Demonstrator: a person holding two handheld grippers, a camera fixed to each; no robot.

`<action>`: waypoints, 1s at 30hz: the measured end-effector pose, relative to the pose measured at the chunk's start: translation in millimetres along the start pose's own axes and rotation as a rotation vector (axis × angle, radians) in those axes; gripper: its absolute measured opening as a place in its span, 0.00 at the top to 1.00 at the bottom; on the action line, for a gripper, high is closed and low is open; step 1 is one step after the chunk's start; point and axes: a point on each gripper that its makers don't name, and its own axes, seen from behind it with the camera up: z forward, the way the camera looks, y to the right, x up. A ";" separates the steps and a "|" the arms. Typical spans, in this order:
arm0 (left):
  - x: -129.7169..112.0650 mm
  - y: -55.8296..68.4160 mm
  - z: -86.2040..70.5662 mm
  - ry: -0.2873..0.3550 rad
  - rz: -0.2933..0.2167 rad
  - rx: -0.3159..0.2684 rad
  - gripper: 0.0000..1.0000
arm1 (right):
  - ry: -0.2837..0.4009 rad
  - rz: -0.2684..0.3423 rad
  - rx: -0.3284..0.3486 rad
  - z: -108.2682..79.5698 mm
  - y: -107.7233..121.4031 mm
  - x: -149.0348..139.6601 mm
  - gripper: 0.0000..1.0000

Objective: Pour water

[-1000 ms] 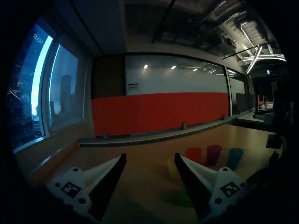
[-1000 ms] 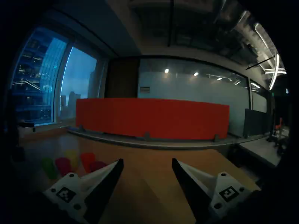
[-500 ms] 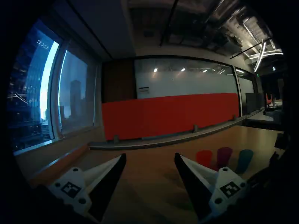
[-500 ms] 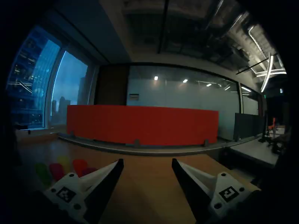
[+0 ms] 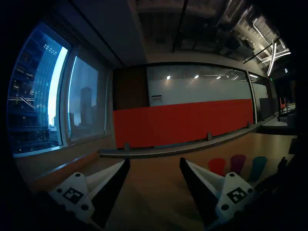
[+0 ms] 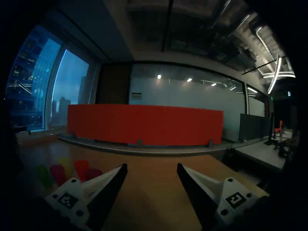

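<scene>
Writing first: there isn't much you can read here. The small plate [image 5: 156, 98] on the pale wall above the red panel [image 5: 184, 121] is too small to make out in either view. Apart from that, you've got black-and-white square tags [image 5: 73, 195] on the gripper fingers, and those are pattern only, no letters.

Your left gripper [image 5: 153, 161] is held about level, pointing across the wooden table [image 5: 154, 181] toward the red panel, with the window [image 5: 34, 104] off to its left. Its fingers are spread wide with nothing between them. The cups sit in a row on the table to its right: red cup [image 5: 216, 165], purple cup [image 5: 238, 162], blue cup [image 5: 258, 166], partly hidden behind the right finger.

Your right gripper [image 6: 151, 166] is level too, jaws apart and holding nothing. From there the cups are low on the left: green cup [image 6: 43, 174], pink cup [image 6: 57, 173], yellow cup [image 6: 66, 164], then the red one and a dark purple one tucked behind the left finger. It's too dim to tell what's in any of them.
</scene>
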 end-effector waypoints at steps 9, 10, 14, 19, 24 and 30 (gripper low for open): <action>-23.0 -7.1 -1.0 -0.008 -0.052 0.029 0.05 | -0.014 -0.004 -0.016 -3.1 -1.8 -3.8 0.00; -25.5 -7.2 -1.2 -0.009 -0.059 0.029 0.05 | -0.016 -0.008 -0.017 -3.2 -2.4 -4.5 0.00; -34.4 -7.1 -1.0 -0.016 -0.073 0.028 0.04 | -0.026 -0.015 -0.022 -3.8 -4.7 -8.3 0.00; -40.3 -6.1 1.0 -0.021 -0.069 0.034 0.05 | -0.037 -0.016 -0.020 -3.4 -8.2 -11.1 0.00; -41.2 -3.4 3.5 -0.018 -0.074 0.035 0.04 | -0.039 -0.013 -0.020 -2.4 -8.8 -9.1 0.00; -45.8 4.5 5.7 -0.020 -0.085 0.026 0.05 | -0.040 -0.014 -0.024 -2.0 -7.9 -7.9 0.00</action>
